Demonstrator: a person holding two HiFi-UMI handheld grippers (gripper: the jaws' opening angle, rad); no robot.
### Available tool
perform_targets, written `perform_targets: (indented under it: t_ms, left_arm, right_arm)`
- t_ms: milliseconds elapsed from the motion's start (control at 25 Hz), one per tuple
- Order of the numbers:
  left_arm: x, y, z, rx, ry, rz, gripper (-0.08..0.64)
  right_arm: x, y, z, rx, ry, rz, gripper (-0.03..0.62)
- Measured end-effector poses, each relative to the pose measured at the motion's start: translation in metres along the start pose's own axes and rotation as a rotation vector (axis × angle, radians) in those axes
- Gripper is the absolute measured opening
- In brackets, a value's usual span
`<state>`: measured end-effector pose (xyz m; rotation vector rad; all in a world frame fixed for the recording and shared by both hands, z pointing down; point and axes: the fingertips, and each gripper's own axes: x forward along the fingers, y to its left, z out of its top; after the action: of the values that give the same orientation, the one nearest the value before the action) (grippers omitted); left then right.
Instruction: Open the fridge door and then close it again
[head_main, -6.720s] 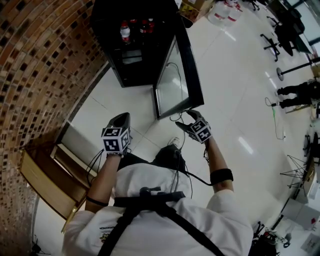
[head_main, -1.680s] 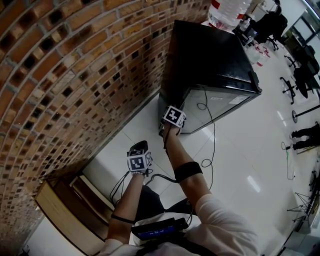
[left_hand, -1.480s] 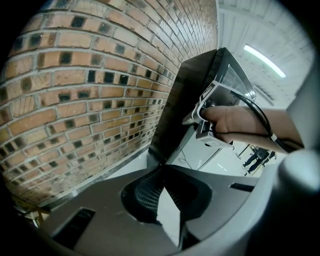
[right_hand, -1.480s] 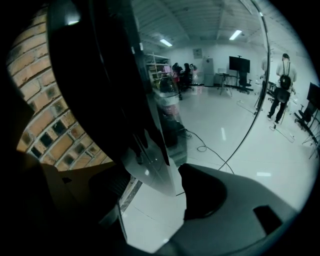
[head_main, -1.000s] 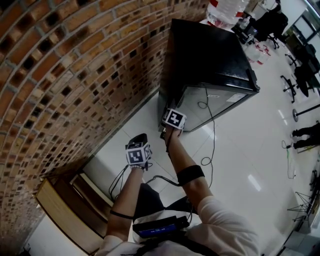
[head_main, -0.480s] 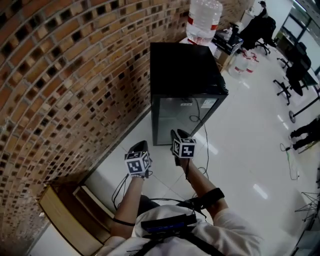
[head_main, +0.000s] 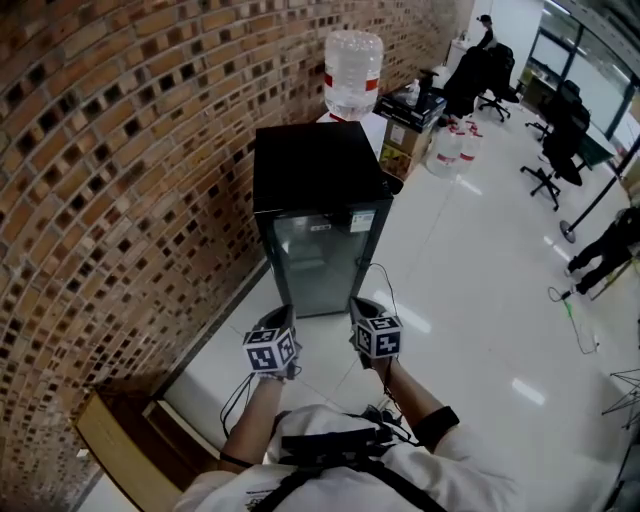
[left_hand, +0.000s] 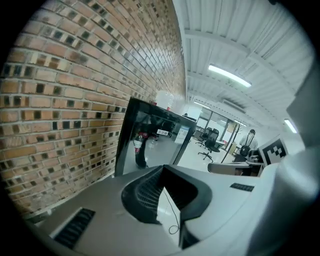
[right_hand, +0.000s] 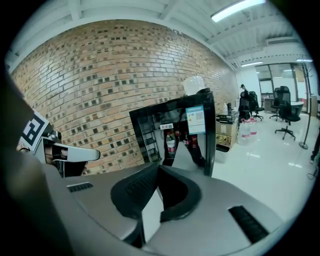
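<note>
Head view: the black glass-door fridge (head_main: 318, 225) stands with its door closed at the white tiled floor's (head_main: 470, 260) brick-wall edge. It is ahead of the left gripper (head_main: 277, 318) and right gripper (head_main: 364, 308) and touches neither.
Left gripper view: jaws together, empty; the fridge is beyond them.
Right gripper view: the jaws have just been closing and now meet on nothing; the fridge is ahead.

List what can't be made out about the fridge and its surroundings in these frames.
- Seal of the fridge door: too small in the head view and too oblique in both gripper views to confirm it is fully seated.
- Print on the door labels: too small in every view.
- Count of the bottles inside: unclear behind glass reflections in both gripper views.
- Stand under the water bottle: mostly hidden behind the fridge top in the head view.
</note>
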<state>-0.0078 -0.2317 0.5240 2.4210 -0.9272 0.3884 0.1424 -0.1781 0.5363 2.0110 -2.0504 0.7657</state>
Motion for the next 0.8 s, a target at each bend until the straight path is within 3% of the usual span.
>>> perform_targets:
  t_ms: [360,520,800]
  left_arm:
    - [-0.016,-0.029,-0.03,0.062,0.005,0.023,0.0]
    - [-0.026,-0.026,-0.038,0.077,-0.006,0.051,0.0]
    - [-0.039,-0.018,-0.046,0.071,-0.012,0.068,0.0]
  right_arm:
    - [-0.067,-0.028,-0.036,0.055,-0.043,-0.013,0.003]
    - [-0.072,-0.027,-0.055,0.109,-0.026,-0.003,0.003]
    - [-0.072,-0.016,-0.064,0.121,-0.028,-0.006,0.005]
